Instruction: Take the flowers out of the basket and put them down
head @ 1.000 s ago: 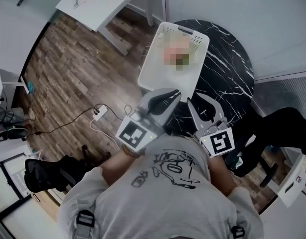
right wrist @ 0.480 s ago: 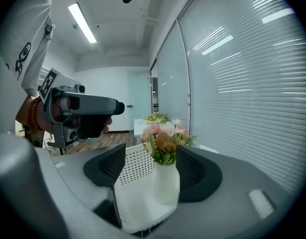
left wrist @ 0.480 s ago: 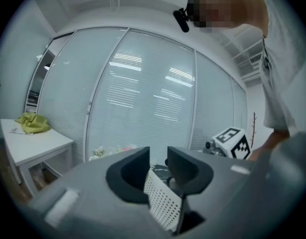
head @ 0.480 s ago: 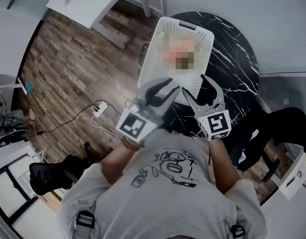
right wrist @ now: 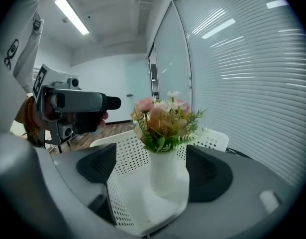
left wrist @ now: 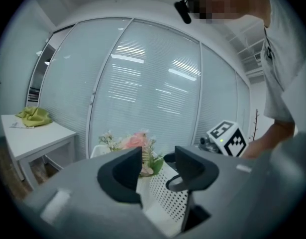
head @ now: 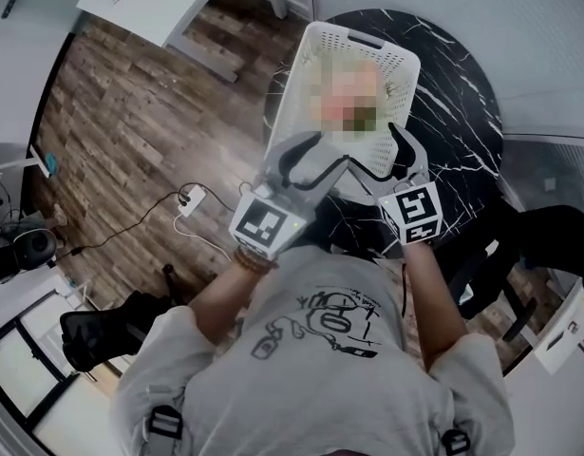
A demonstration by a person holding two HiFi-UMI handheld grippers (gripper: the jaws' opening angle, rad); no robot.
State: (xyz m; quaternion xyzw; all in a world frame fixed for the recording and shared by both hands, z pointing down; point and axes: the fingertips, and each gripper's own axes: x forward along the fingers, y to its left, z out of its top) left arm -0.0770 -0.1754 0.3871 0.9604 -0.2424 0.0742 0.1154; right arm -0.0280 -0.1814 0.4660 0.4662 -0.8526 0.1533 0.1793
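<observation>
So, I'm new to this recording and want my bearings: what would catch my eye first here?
The pink flowers in a white vase, standing in a white perforated basket on a round black marble table. Next, the left gripper and right gripper at the basket's near end, their jaws having just been opening with nothing held between them.

Grey short-sleeved T-shirt (head: 320,350) with a black line-art print, bottom centre of the head view. Dark straps (head: 161,422) with buckles at both lower corners. Brownish band (head: 250,258) on left wrist. Left gripper (head: 320,155), right gripper (head: 378,150): grey shells, black jaw pads, each with a black-and-white marker cube (head: 266,226).
</observation>
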